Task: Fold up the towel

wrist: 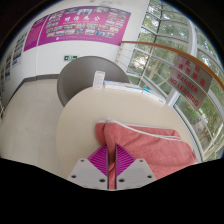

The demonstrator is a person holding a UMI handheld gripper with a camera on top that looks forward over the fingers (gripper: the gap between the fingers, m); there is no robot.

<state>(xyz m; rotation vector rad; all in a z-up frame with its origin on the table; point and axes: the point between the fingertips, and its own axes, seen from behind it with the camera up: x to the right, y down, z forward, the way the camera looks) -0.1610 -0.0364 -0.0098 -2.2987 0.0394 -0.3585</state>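
Claw [111,172] pinched together on a fold of the pink towel [150,148], likely to carry that edge over; rest of towel lies heaped on the round white desk [85,120], grey chair [88,76] beyond the towel

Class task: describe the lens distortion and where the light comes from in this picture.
Gripper view: strong fisheye bends the round white table and window frames; bright daylight enters through those windows; the gripper, shut on the pink fabric towel, stays sharp.
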